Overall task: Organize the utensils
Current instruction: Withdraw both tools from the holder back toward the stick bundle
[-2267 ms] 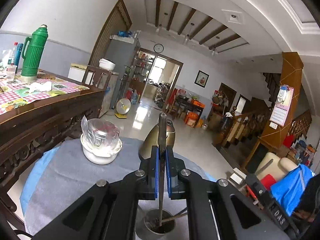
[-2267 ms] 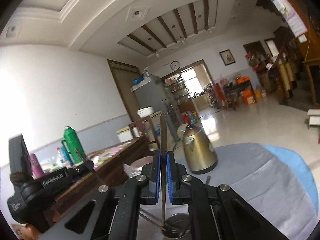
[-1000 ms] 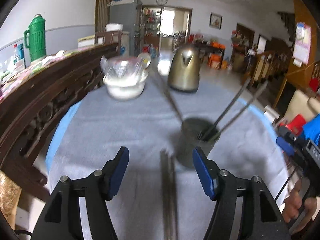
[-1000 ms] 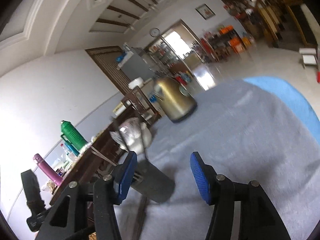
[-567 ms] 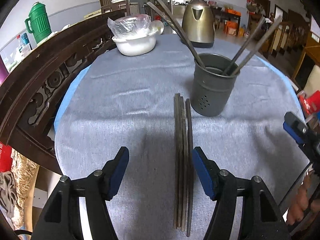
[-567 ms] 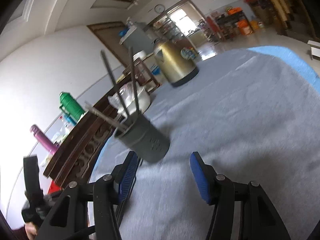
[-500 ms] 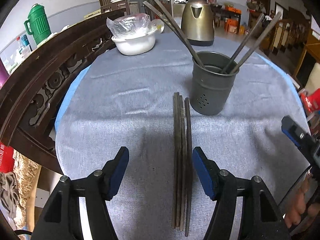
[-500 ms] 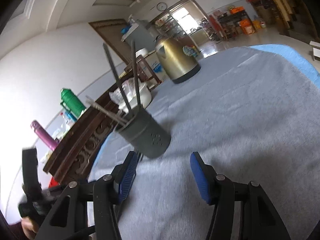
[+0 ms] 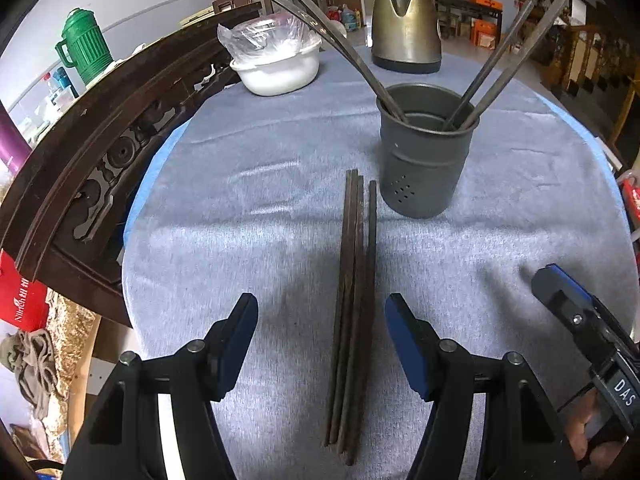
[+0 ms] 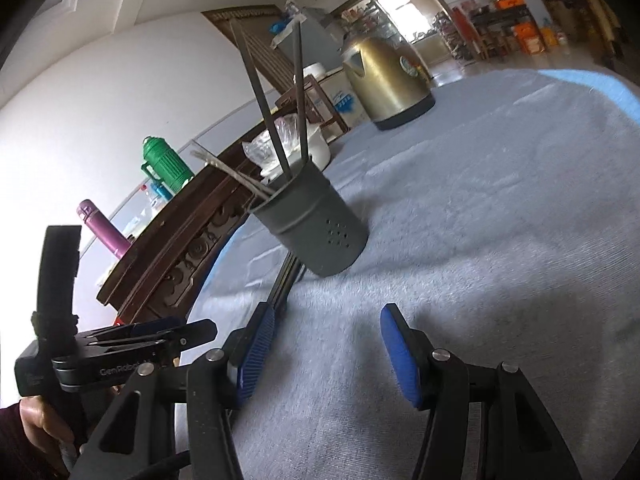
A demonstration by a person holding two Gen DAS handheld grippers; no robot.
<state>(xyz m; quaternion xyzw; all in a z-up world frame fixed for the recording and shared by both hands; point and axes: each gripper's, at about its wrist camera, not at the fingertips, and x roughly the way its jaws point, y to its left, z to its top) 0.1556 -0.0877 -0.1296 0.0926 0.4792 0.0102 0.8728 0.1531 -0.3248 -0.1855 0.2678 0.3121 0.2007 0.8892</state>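
A: Item one, left hand-held gripper?
B: Spread wide, holding nothing. It hangs over the near end of a bundle of dark chopsticks lying flat on the table, with one blue pad on each side of the bundle and neither touching it.

A: Item two, right hand-held gripper?
B: Also wide, empty, low over the grey cloth to the right of the bundle.

A: Chopsticks, location?
B: Lying side by side in a tight bundle, the far tips just beside the foot of the holder, on its left.

A: Holder, contents?
B: A dark metal cup with small holes near its base, standing upright. Four metal chopsticks lean out of it, two to the left and two to the right.

A: Other stock on the table?
B: A brass-coloured kettle at the far edge, and a white bowl covered with clear plastic to its left. Both stand well apart from the holder.
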